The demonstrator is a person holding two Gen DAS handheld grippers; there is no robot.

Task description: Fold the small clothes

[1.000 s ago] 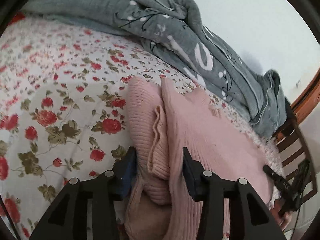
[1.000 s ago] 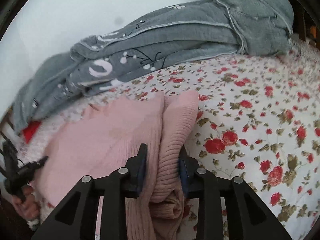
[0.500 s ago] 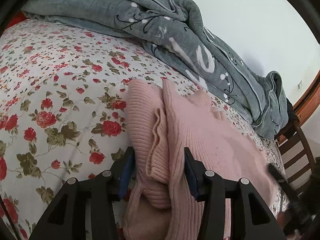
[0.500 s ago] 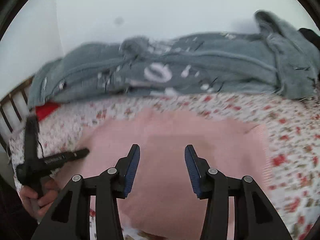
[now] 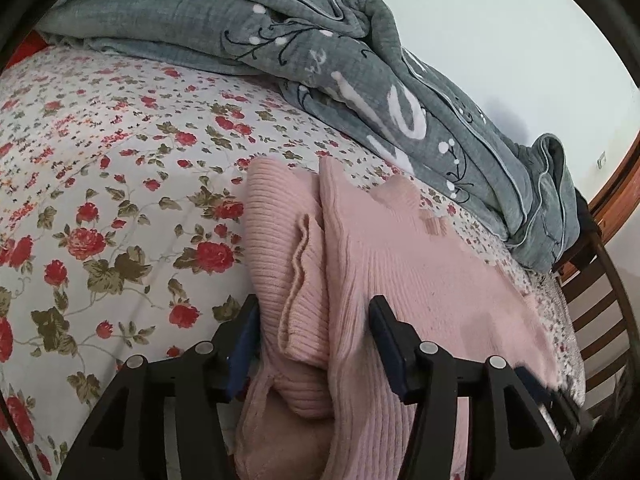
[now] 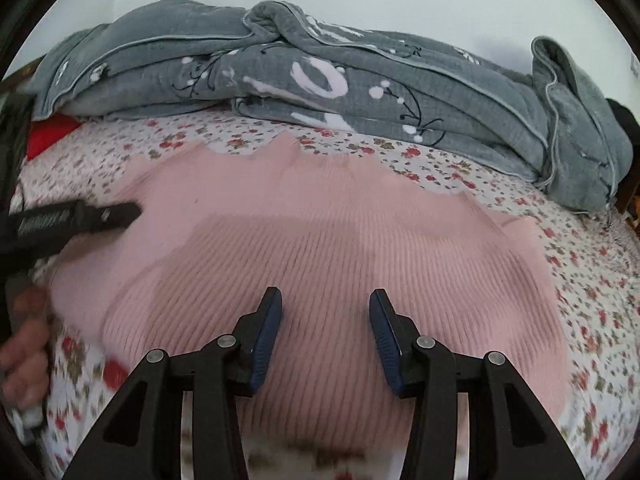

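Two grippers are working over a bed whose floral sheet, white with red roses and olive leaves, is covering the whole surface. Lying on that sheet is the pink ribbed sweater, spread mostly flat, its far edge stopping just short of the grey quilt. That quilt is lying bunched along the far side of the sheet, against a plain pale wall. A red item is peeking out at the quilt's left end in the right wrist view. Wooden slats of a bed frame are showing beyond the sheet's right edge in the left wrist view.

Left gripper is sitting at the sweater's near edge with a folded sleeve roll between its jaws; the jaws are opening, and the pads are looking slack against the knit. Right gripper is hovering above the sweater's middle, jaws spread with nothing between them. Beside the sweater's left edge, a hand is gripping the left gripper's handle.
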